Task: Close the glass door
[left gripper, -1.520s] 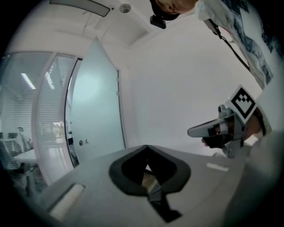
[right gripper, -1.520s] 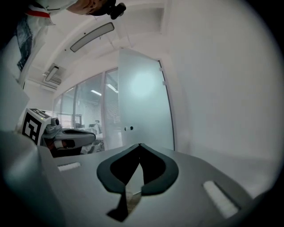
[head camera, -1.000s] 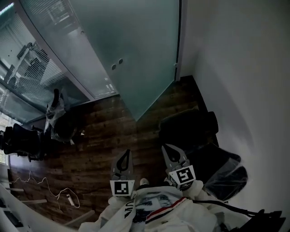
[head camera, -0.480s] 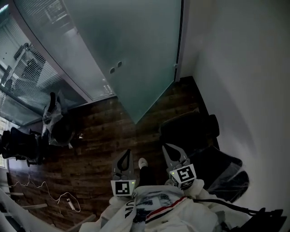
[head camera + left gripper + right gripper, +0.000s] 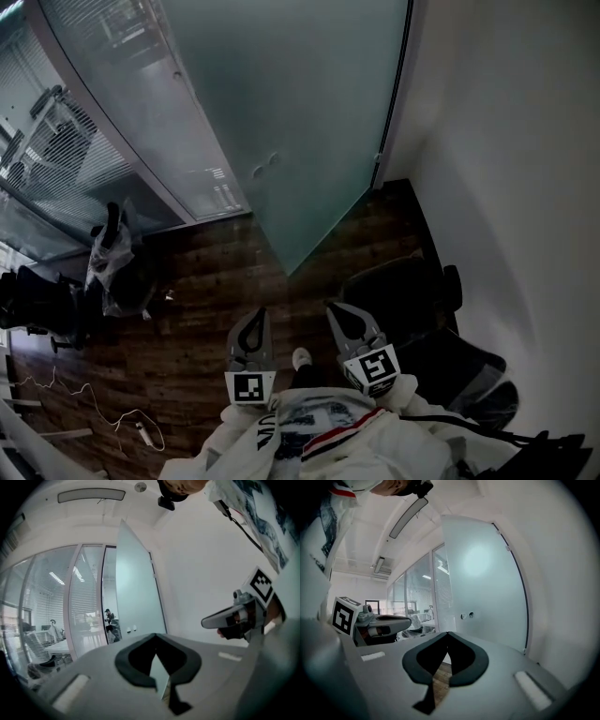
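Frosted glass door (image 5: 300,122), open, at my twelve o'clock. Left gripper (image 5: 258,317) at seven o'clock, right gripper (image 5: 333,309) at five; both have jaws pressed together.

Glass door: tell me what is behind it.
The glass door is frosted; nothing shows through it. It stands open, hinged beside the white wall, which rises behind its right edge. Whatever lies in the wedge between pane and wall is covered.
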The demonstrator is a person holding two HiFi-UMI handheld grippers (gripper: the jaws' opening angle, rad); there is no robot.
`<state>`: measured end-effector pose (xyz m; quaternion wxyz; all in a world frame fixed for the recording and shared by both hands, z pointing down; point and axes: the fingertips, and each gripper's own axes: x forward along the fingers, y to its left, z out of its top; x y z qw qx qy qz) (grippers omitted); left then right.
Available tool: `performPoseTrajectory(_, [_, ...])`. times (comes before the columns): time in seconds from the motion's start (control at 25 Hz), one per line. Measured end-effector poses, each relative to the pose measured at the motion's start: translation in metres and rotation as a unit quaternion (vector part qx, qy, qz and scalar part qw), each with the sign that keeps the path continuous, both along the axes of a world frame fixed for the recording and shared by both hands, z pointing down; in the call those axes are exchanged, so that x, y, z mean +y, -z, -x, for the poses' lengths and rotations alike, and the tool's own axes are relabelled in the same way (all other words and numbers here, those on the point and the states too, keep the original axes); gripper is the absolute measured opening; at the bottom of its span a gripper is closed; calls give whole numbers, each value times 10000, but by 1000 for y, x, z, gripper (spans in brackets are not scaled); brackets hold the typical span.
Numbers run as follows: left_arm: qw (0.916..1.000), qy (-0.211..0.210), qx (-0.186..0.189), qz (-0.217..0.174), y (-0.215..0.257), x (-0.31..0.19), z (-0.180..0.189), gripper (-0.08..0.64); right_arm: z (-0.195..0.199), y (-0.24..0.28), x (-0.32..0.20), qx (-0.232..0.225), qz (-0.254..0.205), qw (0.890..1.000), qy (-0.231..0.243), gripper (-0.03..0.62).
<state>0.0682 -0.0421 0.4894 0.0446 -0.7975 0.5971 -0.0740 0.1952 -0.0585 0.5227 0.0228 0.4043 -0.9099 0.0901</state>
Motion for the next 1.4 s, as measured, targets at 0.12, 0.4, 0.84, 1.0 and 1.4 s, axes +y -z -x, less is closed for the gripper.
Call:
performPoseTrajectory(0.12, [9999, 102, 1, 34, -5, -12, 20, -5, 19, 2, -15, -8, 16, 10000, 81, 5])
performPoseTrajectory(0.4, [9999, 142, -6, 65, -11, -42, 65, -5, 57, -11, -52, 138, 128, 9998, 14, 5])
performPoseTrajectory(0.84, [9997, 165, 154, 104, -21, -77, 106, -5, 93, -6, -90, 334, 131, 9993, -40, 6])
performPoseTrajectory(1.0, [9991, 231, 317, 171, -24, -82, 112, -5, 96, -7, -109, 503, 145, 9986, -46, 6])
performPoseTrajectory(1.4, [9950, 968, 128, 189, -19, -162, 151, -5, 131, -27, -269, 975, -4, 9948, 278, 85])
